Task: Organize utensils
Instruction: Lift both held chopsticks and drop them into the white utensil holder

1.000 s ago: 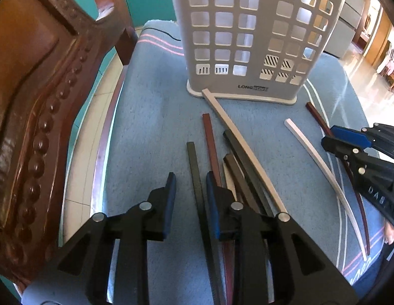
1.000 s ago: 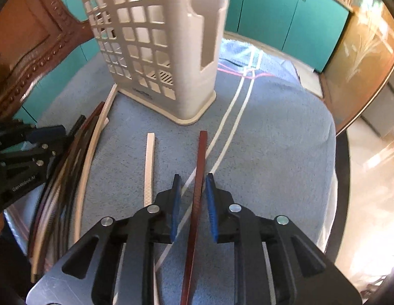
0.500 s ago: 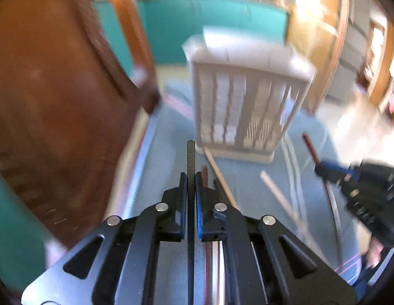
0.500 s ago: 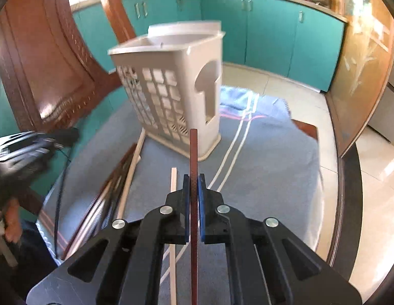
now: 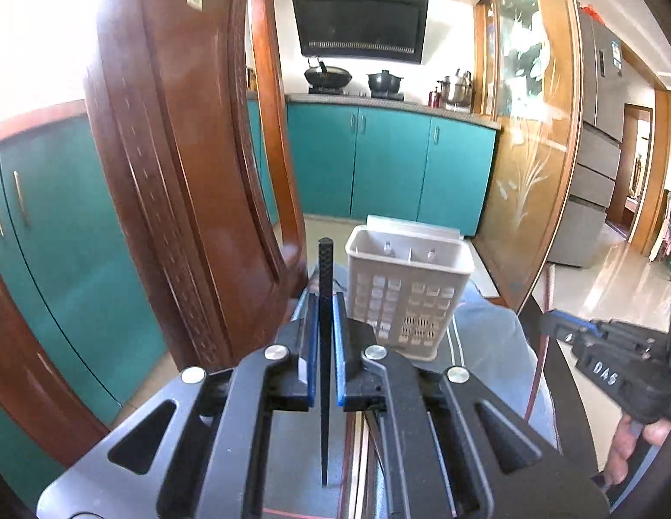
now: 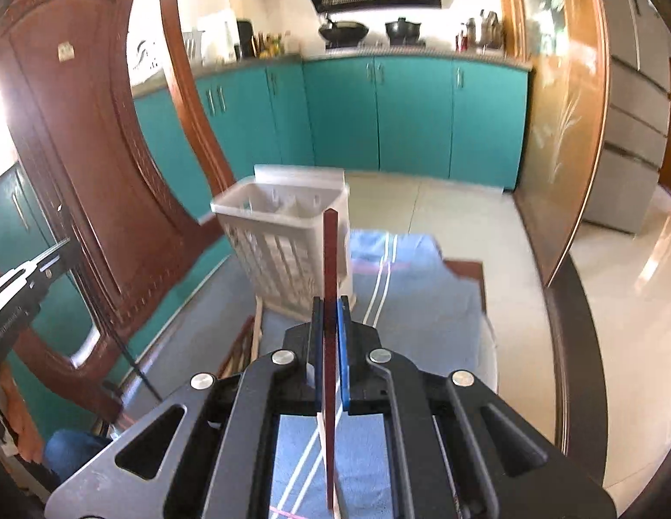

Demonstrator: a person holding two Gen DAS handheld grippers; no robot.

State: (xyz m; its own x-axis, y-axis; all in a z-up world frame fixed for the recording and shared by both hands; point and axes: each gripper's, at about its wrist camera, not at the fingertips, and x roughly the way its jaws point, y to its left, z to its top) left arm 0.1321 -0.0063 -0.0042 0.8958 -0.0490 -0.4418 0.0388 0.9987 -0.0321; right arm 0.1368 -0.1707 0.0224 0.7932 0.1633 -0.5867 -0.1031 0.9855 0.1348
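Observation:
My left gripper (image 5: pixel 323 302) is shut on a black chopstick (image 5: pixel 324 285), held upright above the table. The white slotted utensil basket (image 5: pixel 407 298) stands just ahead and to the right of it, open top showing. My right gripper (image 6: pixel 331 307) is shut on a dark red chopstick (image 6: pixel 330 259), also raised, with the basket (image 6: pixel 283 251) just ahead and left. Several more chopsticks (image 6: pixel 240 346) lie on the blue cloth (image 6: pixel 417 285) left of the right gripper. The right gripper also shows in the left wrist view (image 5: pixel 551 320), and the left gripper in the right wrist view (image 6: pixel 61 257).
A carved wooden chair back (image 5: pixel 184 173) stands close on the left. The dark table edge (image 6: pixel 577 346) curves along the right. Teal cabinets (image 5: pixel 391 168) and tiled floor lie beyond.
Both grippers closed on a chopstick each, the left on the black one, the right on the dark red one, and lifted them high above the cloth.

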